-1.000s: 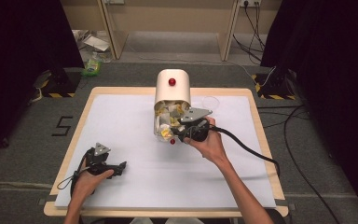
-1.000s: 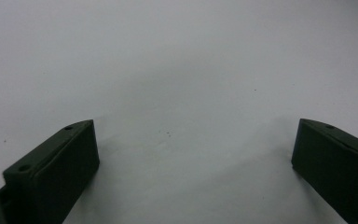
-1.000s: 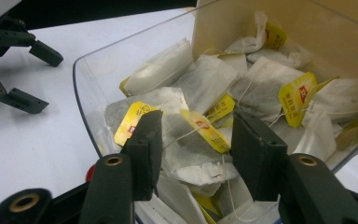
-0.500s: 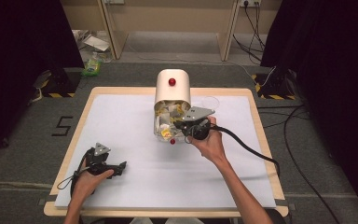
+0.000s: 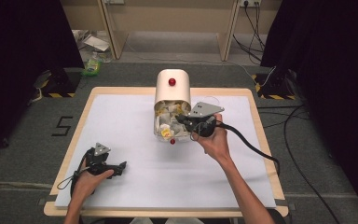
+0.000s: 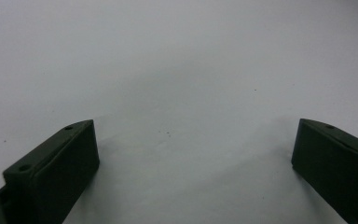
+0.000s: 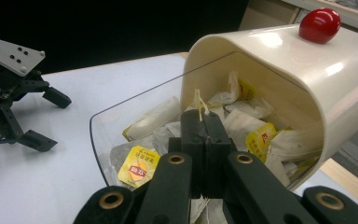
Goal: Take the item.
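Note:
A cream tea-bag box (image 5: 171, 91) with a red knob (image 5: 172, 82) lies on the white table top (image 5: 121, 121), its clear front flap (image 7: 121, 116) swung open. Several tea bags (image 7: 140, 169) with yellow tags fill the box. My right gripper (image 7: 205, 126) reaches into the opening (image 5: 179, 119) and is shut on a tea bag's string, a pale yellow bit of which sticks up above the jaws. My left gripper (image 5: 121, 169) rests on the table near the front left, open (image 6: 193, 135) with nothing between its jaws, and it appears again across the table (image 7: 51, 119).
A second red knob (image 5: 172, 141) sits on the flap's front edge. The right gripper's cable (image 5: 256, 149) trails off to the table's right side. Wooden table rim (image 5: 261, 140) frames the white sheet. Boxes and cables lie on the floor beyond.

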A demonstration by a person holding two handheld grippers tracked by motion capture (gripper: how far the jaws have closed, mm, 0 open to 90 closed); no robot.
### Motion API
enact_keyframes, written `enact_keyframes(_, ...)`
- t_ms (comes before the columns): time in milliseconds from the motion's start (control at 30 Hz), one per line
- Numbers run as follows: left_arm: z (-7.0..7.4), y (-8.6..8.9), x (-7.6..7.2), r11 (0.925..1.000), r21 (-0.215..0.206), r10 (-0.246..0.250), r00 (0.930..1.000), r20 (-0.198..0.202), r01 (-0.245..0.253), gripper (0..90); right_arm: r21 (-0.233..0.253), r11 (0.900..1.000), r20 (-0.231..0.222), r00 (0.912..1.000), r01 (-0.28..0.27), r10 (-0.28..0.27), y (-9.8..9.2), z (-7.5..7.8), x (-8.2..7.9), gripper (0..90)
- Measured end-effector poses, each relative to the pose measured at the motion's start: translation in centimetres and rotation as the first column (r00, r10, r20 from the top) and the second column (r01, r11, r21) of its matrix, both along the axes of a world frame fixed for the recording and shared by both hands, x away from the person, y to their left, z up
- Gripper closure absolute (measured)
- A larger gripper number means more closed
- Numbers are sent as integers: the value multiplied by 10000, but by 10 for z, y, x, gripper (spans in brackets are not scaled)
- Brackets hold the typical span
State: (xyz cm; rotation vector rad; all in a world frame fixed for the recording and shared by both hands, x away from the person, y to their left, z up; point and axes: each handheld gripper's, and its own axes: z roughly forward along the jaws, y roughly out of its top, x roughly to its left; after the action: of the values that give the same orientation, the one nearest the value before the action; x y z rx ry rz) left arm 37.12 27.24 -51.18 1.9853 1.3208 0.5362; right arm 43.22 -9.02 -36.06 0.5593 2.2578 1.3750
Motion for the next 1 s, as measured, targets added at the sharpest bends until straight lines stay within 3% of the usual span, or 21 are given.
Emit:
enact_keyframes(567, 0, 0, 0, 10000, -8, 5, 10000, 6, -5, 0, 377, 9989, 376, 9989, 279, -293, -27, 18, -15, 900)
enact_keyframes(1000, 0, 0, 0, 10000, -8, -2, 10000, 6, 2, 0, 551, 9926, 323, 9934, 1085, -1104, -59, 15, -5, 900)
